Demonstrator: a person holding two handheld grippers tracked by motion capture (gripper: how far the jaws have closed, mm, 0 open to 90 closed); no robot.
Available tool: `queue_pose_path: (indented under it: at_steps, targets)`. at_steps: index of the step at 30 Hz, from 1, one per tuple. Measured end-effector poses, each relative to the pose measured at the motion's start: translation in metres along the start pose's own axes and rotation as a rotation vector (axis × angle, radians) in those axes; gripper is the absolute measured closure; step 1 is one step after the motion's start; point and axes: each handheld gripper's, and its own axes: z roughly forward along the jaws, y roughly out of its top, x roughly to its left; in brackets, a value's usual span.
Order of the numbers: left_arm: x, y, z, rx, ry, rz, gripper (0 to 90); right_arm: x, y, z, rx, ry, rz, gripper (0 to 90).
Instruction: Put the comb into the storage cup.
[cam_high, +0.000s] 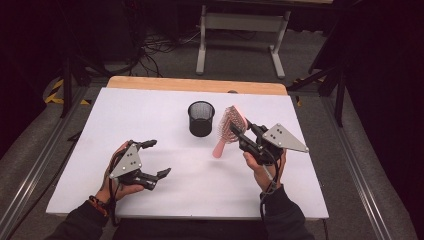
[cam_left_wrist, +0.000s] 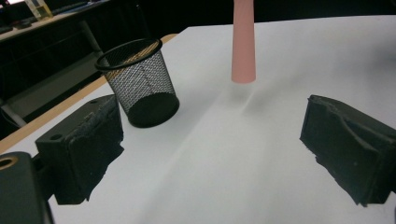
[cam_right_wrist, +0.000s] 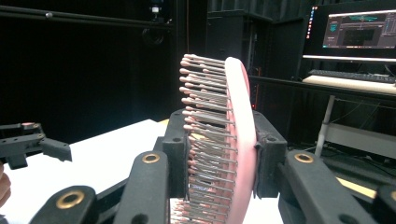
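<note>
Left hand-held gripper (cam_high: 154, 159): low over the white surface (cam_high: 165, 107), well to the left of the cup and nearer the person. Jaws spread wide, nothing between them; in its own view the two black pads (cam_left_wrist: 86, 142) stand far apart over bare white sheet. A hand (cam_high: 116, 176) with a wristband grips its body.

Cup (cam_high: 201, 118): black wire mesh, round, upright, open top, standing on the surface toward the far side. It serves as landmark for this entry. In the left gripper view the cup (cam_left_wrist: 139, 81) stands just beyond the left pad, and its inside appears empty, though the mesh makes that hard to confirm.

Hairbrush (cam_high: 229, 127): pink, paddle type, with pink-tipped bristles. Just right of the cup, apart from it, lifted off the surface and tilted, with the head uppermost and the handle end pointing down toward the sheet. In the left gripper view the handle (cam_left_wrist: 243, 44) hangs to the right of the cup with its tip clear of the surface, a soft shadow beneath.

Right hand-held gripper (cam_high: 240, 132): right of the cup, clamped on the hairbrush's head (cam_right_wrist: 233, 140). In its own view one pad presses the bristle side and the other the smooth pink back.
</note>
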Motion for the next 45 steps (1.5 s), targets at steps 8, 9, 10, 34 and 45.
queue_pose_path:
  at_steps: [8, 9, 10, 34, 45]
  targets:
    - [0.003, -0.013, -0.018, 0.0, 0.033, -0.017, 6.7, -0.007, 0.004, 0.003, -0.005, -0.007, 0.0, 64.9]
    - [0.004, -0.016, -0.02, -0.003, 0.037, -0.022, 7.0, -0.008, 0.004, 0.004, -0.005, -0.008, 0.004, 64.9]
    - [0.005, -0.018, -0.022, 0.003, 0.029, -0.024, 6.8, -0.009, 0.005, 0.005, -0.006, -0.013, -0.003, 64.9]
    - [0.008, -0.049, -0.057, 0.027, 0.059, -0.108, 5.1, -0.044, 0.028, 0.016, -0.029, -0.08, 0.002, 64.9]
    - [0.006, -0.053, -0.055, 0.043, 0.041, -0.113, 4.5, -0.052, 0.046, 0.028, -0.054, -0.128, -0.018, 64.9]
